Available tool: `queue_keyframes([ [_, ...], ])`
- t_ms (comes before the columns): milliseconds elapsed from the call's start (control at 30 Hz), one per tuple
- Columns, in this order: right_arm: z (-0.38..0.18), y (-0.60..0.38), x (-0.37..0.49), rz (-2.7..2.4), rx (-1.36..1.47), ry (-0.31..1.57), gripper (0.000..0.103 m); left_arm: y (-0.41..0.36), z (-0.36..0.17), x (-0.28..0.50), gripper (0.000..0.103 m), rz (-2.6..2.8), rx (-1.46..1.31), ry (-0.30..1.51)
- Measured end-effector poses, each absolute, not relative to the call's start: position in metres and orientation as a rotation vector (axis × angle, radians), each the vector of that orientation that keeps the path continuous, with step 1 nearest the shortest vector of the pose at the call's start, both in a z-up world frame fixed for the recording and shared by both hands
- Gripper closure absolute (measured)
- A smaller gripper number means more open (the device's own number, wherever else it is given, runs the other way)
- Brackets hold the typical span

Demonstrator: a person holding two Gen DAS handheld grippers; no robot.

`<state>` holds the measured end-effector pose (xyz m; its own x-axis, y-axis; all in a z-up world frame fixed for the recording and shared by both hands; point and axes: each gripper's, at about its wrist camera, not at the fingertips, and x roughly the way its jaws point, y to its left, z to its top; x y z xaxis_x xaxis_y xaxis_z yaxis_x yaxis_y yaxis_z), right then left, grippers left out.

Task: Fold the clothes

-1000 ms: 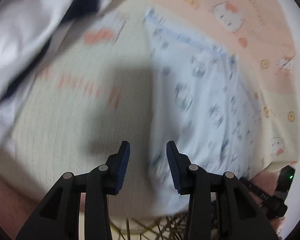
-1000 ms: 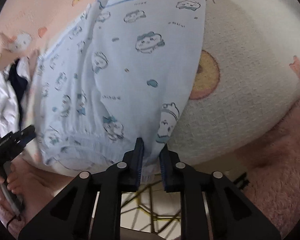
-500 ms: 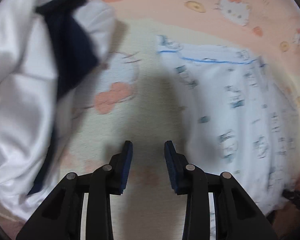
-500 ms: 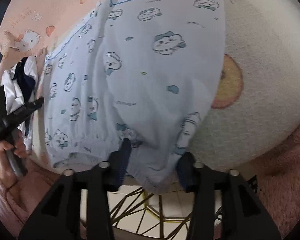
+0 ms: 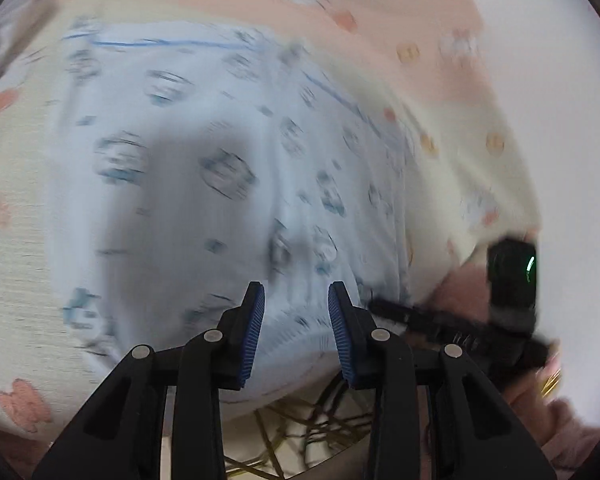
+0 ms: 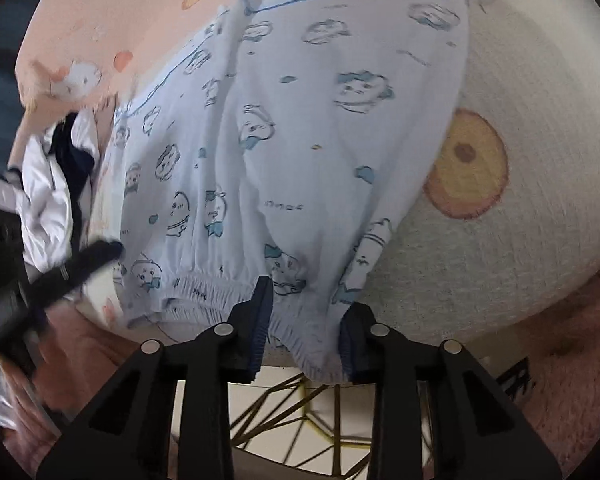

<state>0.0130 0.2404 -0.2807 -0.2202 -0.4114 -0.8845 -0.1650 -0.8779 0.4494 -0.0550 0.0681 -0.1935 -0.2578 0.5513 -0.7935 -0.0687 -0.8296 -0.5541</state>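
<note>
At the near edge of the blanket (image 6: 520,168) the right gripper (image 6: 304,334) straddles the elastic waistband of the shorts (image 6: 300,140). Its jaws are closing, with the gathered hem bulging between the pads, though not yet clearly pinched. That corner hangs slightly over the edge, probably so a jaw can get under the fabric.

The left gripper (image 5: 296,332) hovers over the other end of the waistband, jaws spread about halfway and empty, with cloth below them rather than between them. Its view is smeared by motion. The right view shows it as a dark bar at the left, just beside the waistband corner. In the left view the right gripper (image 5: 452,320) shows as a dark bar with a green light near the shorts' right side. I judge the two grippers are lining up to take both waistband corners and fold the shorts toward the far edge.

The shorts lie flat, pale blue with cartoon faces, legs reaching toward the far edge. A white and navy garment (image 6: 60,176) sits crumpled at the left edge, apparently awaiting its turn.

Half a second ago the left gripper looked at bare blanket between that garment and the shorts; now the shorts fill its view. The right jaws stood wider then, and a second ago were nearly together.
</note>
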Motion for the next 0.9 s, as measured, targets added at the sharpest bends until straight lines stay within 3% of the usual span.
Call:
queue_keyframes([
  [67,-0.282,0.248,0.015,-2.227,1.857,-0.735,0.082,0.086,-0.200,-0.059,0.068,2.115,-1.635,-0.530],
  [200,-0.279,0.268,0.026,-2.251,1.892,-0.779,0.081,0.106,-0.213,-0.059,0.068,2.073,-1.692,-0.456],
  [267,-0.286,0.271,0.027,-2.205,1.922,-0.832,0.065,0.113,-0.217,-0.056,0.068,2.075,-1.705,-0.405],
  [333,-0.288,0.270,0.026,-2.168,1.918,-0.838,0.063,0.118,-0.218,-0.053,0.068,2.079,-1.709,-0.361],
  [533,-0.285,0.256,0.013,-2.114,1.804,-0.858,0.079,0.116,-0.213,-0.048,0.068,2.067,-1.675,-0.375],
  [900,-0.248,0.236,-0.021,-2.054,1.571,-0.931,0.077,0.126,-0.163,-0.038,0.066,2.131,-1.370,-0.283],
])
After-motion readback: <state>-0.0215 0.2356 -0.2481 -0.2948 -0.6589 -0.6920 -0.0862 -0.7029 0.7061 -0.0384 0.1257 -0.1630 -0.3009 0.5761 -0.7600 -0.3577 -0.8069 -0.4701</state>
